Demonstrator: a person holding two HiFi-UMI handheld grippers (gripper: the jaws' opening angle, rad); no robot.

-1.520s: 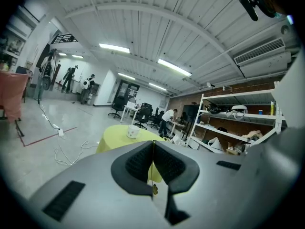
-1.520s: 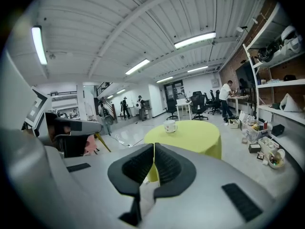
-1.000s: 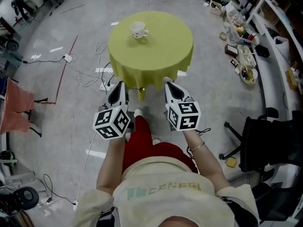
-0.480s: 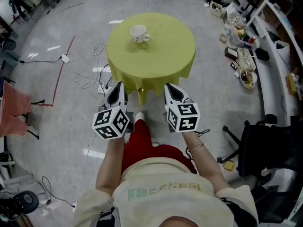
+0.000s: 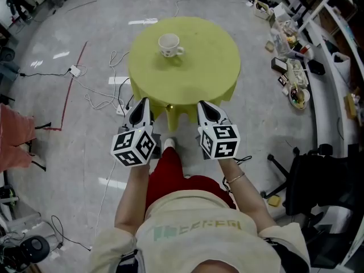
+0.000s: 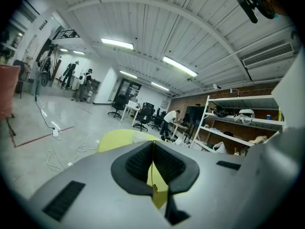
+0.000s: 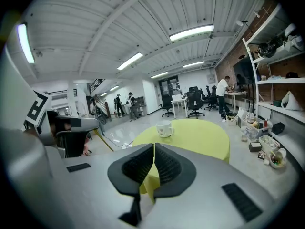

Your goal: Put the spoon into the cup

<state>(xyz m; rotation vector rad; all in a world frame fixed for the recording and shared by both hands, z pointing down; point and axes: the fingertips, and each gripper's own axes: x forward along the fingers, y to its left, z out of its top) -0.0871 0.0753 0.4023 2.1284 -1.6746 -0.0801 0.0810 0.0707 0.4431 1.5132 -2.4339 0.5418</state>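
View from above of a person holding a pair of tongs in each hand, side by side and level. The left tongs [image 5: 143, 100] and the right tongs [image 5: 201, 102] both point forward at a round table [image 5: 213, 73] covered by a yellow-green cloth. The near edge of the table lies just beyond the tips of both tongs.

A white cup [image 5: 169, 44] with a handle stands upright on the far half of the table. It is straight ahead of the gap between the two tongs and well apart from both. Nothing else sits on the cloth.

In the left gripper view, the left tongs are pressed together. A thin gold edge runs down the seam between the dark ribbed pads and ends in a small knob. This looks like the spoon [image 6: 154, 189], clamped and seen edge-on, though little of it shows.

In the right gripper view, the right tongs are closed with nothing between them, and only yellow cloth shows past the seam. The cup appears above and slightly right of that seam.

White cables [image 5: 105, 98] trail over the grey floor to the left of the left tongs. A black office chair [image 5: 318, 178] stands to the right of the right tongs.
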